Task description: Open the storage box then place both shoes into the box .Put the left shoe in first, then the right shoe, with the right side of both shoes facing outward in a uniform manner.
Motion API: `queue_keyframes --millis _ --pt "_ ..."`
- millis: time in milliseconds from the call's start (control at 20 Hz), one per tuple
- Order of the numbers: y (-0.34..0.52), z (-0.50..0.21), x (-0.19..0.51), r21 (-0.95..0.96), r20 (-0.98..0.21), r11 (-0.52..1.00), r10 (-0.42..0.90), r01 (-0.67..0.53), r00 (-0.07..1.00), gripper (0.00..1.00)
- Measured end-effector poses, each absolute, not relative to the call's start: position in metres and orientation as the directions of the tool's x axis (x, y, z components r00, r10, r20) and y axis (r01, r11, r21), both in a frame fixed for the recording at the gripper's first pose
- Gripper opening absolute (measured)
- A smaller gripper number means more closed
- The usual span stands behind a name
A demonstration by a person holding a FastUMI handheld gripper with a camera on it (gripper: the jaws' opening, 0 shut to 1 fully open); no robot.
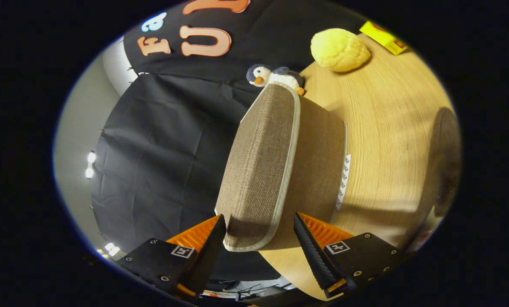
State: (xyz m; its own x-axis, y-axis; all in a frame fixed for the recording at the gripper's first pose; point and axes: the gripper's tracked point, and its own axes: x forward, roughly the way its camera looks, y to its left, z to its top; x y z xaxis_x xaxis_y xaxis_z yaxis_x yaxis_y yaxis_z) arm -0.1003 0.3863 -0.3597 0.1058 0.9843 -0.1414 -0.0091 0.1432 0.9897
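The storage box [318, 162] is brown woven fabric with a pale-trimmed lid [260, 157], and it stands on the round wooden table [391, 128]. The lid is down on the box. The view is rolled sideways, so the box top faces the black cloth. My gripper [259, 219] is open, and the near end of the lid lies between its fingers. One fingertip [220, 226] touches the lid's corner. The other [301, 230] stands a little off the trim, in front of the box wall. A dark blurred shape [446, 162] lies on the table beyond the box; I cannot tell whether it is a shoe.
A small penguin toy [273, 76] sits at the far end of the box. A yellow plush ball [339, 49] and a flat yellow pack [384, 37] lie farther out on the table. Black cloth hangs past the table's edge.
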Motion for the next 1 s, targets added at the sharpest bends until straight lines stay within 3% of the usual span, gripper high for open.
queue_keyframes --millis 200,300,450,600,650,750,1000 --pt "0.391 -0.358 -0.101 0.997 -0.07 0.064 0.989 0.045 0.132 0.95" --pt "0.385 -0.348 -0.094 0.996 -0.013 -0.003 0.985 0.094 0.17 0.88" --pt "0.382 -0.331 -0.09 0.997 0.018 -0.033 0.978 0.072 0.206 0.64" --pt "0.375 -0.305 -0.087 0.99 0.098 -0.117 0.969 0.074 0.229 0.53" --pt "0.369 -0.292 -0.079 0.989 0.119 -0.139 0.958 0.06 0.261 0.43" --pt "0.371 -0.281 -0.077 0.99 0.129 -0.139 0.957 0.022 0.261 0.35" --pt "0.387 -0.238 -0.067 0.989 0.144 -0.133 0.964 -0.064 0.223 0.32"
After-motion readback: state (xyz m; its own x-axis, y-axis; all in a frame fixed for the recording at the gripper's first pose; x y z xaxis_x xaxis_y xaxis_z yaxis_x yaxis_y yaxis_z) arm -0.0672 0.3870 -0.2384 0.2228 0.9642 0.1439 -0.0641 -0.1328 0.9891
